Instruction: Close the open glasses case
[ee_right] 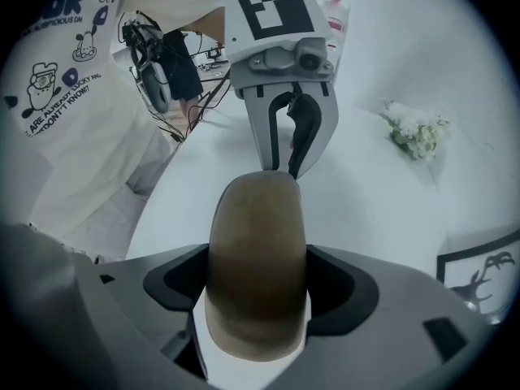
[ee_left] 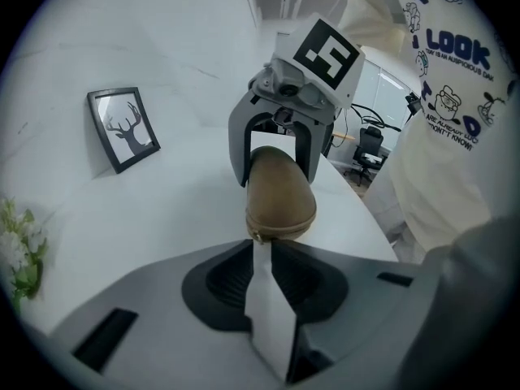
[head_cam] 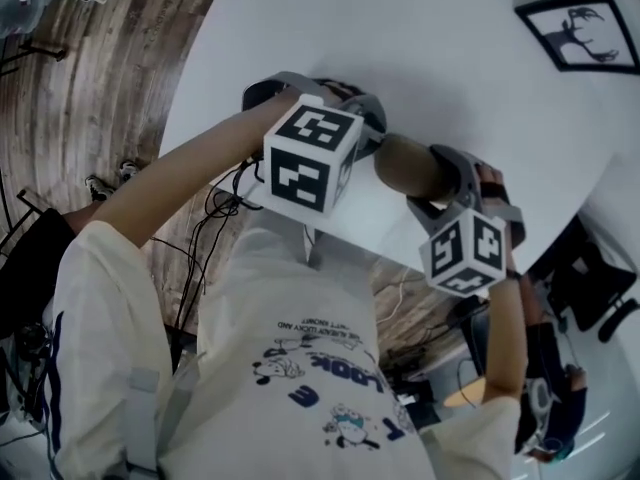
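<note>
A brown oval glasses case (head_cam: 410, 166) is held above the white table (head_cam: 430, 48), between the two grippers. My right gripper (head_cam: 437, 183) is shut across its body, and the case (ee_right: 256, 250) fills the space between those jaws (ee_right: 256, 299). My left gripper (ee_left: 262, 246) has its jaws nearly together at the case's near end (ee_left: 280, 201), right at the zipper seam. Its tips pinch something small there, which they hide. In the right gripper view, the left gripper (ee_right: 290, 169) meets the far end of the case, pointing down at it.
A framed deer picture (head_cam: 580, 30) stands at the table's far right. A small bunch of white flowers (ee_right: 416, 132) lies on the table. The table's curved front edge runs close to the person's white shirt (head_cam: 300, 368). Cables lie on the wooden floor (head_cam: 120, 68) to the left.
</note>
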### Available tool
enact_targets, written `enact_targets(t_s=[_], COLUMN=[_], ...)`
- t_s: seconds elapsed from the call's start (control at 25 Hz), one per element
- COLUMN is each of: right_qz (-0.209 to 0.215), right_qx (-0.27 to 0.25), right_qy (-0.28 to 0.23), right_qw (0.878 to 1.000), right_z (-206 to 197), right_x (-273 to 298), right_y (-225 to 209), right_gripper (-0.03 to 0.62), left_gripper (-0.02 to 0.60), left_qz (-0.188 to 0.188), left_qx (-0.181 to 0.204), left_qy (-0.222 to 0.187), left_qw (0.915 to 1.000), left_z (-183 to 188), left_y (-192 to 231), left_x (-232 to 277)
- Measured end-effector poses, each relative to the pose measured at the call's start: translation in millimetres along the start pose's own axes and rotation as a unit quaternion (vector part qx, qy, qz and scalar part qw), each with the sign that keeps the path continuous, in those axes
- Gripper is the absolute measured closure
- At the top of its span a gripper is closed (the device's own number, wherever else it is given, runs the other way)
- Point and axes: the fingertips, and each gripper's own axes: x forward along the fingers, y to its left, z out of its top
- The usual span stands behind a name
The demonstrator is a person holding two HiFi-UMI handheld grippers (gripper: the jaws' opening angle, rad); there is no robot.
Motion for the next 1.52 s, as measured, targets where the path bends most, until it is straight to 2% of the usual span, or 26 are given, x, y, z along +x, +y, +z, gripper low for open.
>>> enact_targets(t_s=[0.32, 0.36, 0.4, 0.6, 0.8, 0.92, 1.04, 1.12, 1.4, 1.52], right_qz=[0.022, 0.024, 0.026, 0.032, 0.041, 0.049, 0.054, 0.057, 0.056, 0.054], right_qx=[-0.002, -0.001, -0.001, 0.0, -0.003, -0.01, -0.013, -0.012, 0.009, 0.03], right_qy=[-0.013, -0.015, -0.016, -0.018, -0.018, -0.014, -0.012, -0.013, -0.022, -0.037], right_qw=[1.0, 1.0, 1.0, 0.999, 0.999, 0.999, 0.998, 0.998, 0.998, 0.997], right_z=[4.6, 4.4, 4.2, 5.5, 5.8, 5.9, 6.6, 7.4, 8.3, 9.1], right_x=[1.6, 1.6, 1.5, 1.1, 1.3, 1.8, 1.8, 1.7, 2.9, 3.3], right_y=[2.4, 2.8, 3.1, 3.0, 3.2, 2.9, 3.3, 3.8, 5.9, 4.9], right_gripper=[0.24, 0.24, 0.24, 0.24, 0.24, 0.24, 0.24, 0.238, 0.24, 0.24], left_gripper=[0.514, 0.517, 0.546, 0.551, 0.551, 0.551, 0.558, 0.569, 0.581, 0.581], left_qz=[-0.009, -0.006, 0.0, 0.009, 0.011, -0.015, -0.044, -0.059, -0.057, -0.052], left_qx=[0.009, 0.009, 0.01, 0.023, 0.064, 0.104, 0.153, 0.166, 0.132, 0.132], left_qy=[0.001, 0.0, -0.002, -0.007, 0.01, 0.024, 0.037, 0.039, 0.022, 0.021], left_qw=[0.9999, 0.9999, 0.9999, 0.9997, 0.9978, 0.9942, 0.9865, 0.9835, 0.9894, 0.9896], left_z=[-4.3, -4.5, -4.3, -3.1, -2.6, -3.5, -4.2, -5.0, -5.6, -5.9], left_y=[-1.4, 0.9, 4.0, 8.3, 7.3, 4.5, 1.1, -1.0, -6.8, -12.4], left_x=[-2.6, -3.2, -3.9, -5.2, -2.5, -1.4, -0.7, -0.9, -8.8, -11.3])
